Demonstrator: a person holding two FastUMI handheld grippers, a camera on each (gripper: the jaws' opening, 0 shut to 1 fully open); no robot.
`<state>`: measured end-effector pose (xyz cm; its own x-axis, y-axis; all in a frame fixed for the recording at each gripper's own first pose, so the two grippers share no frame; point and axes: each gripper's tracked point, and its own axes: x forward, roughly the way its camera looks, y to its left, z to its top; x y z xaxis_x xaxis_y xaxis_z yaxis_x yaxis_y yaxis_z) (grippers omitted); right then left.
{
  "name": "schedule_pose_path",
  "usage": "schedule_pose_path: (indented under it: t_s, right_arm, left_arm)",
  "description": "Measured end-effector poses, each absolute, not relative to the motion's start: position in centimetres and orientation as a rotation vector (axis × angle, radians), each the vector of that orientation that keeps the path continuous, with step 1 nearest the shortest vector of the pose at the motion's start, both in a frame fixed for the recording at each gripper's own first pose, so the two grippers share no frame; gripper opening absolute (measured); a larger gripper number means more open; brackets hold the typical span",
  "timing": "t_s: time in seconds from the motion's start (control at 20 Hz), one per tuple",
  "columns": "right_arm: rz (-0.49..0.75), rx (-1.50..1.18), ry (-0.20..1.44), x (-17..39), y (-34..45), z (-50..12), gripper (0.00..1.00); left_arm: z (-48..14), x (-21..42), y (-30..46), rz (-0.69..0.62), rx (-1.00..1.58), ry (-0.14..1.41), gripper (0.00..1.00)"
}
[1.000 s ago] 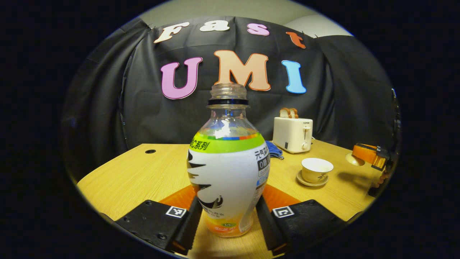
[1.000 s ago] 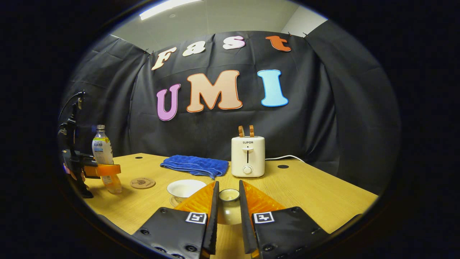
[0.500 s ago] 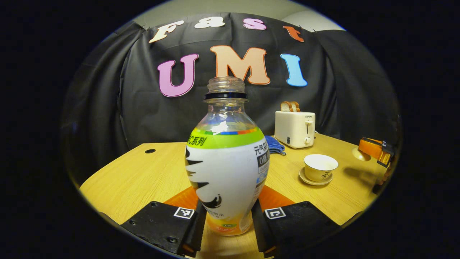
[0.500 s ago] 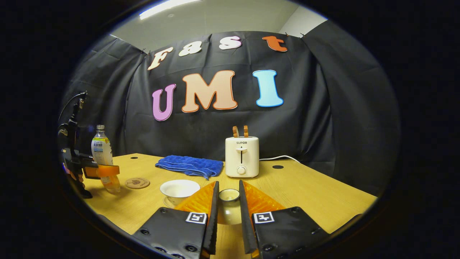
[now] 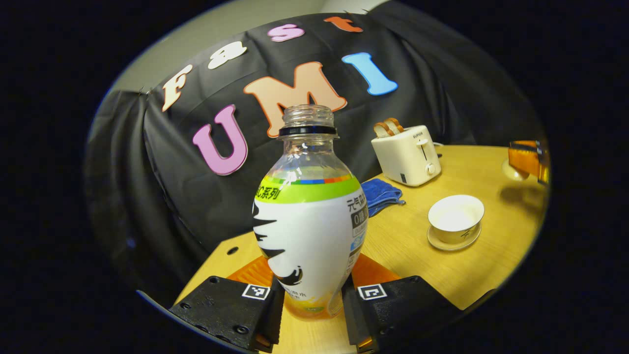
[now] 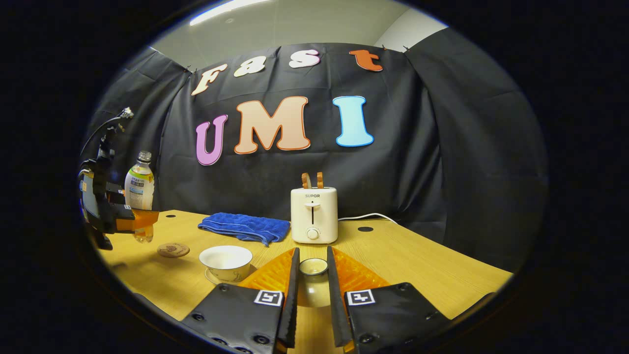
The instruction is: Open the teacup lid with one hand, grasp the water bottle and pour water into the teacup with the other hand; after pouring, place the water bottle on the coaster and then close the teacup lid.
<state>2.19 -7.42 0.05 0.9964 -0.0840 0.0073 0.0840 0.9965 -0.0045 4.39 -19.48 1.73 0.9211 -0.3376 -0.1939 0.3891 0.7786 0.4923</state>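
My left gripper (image 5: 310,300) is shut on the lower body of the uncapped water bottle (image 5: 309,216), which hangs above the table and leans toward the cup. In the right gripper view the bottle (image 6: 139,189) and left gripper (image 6: 130,221) are lifted at the far left. The open white teacup (image 5: 455,219) stands on its saucer to the right; it also appears as the teacup (image 6: 226,261) left of my right gripper. My right gripper (image 6: 312,287) is shut on the teacup lid (image 6: 313,285), held knob-forward over the table. A round brown coaster (image 6: 173,250) lies left of the cup.
A white toaster (image 6: 313,215) with toast stands at the back of the wooden table (image 6: 417,265). A folded blue towel (image 6: 244,227) lies to its left. In the left gripper view, the toaster (image 5: 407,155) and towel (image 5: 382,194) lie beyond the bottle.
My left gripper has lifted the bottle off the table and tilted it toward the cup. My right gripper has drifted a little to the right with the lid.
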Motion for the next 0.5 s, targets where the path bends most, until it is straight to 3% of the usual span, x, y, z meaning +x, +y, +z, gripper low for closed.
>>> schedule_pose_path:
  t_s: [0.5]
  right_arm:
    - [-0.118, -0.006, -0.009, 2.3, -9.1, 0.2, 0.33]
  left_arm:
    - [0.3, 5.3, -23.1, -0.432, 1.096, 0.072, 0.49]
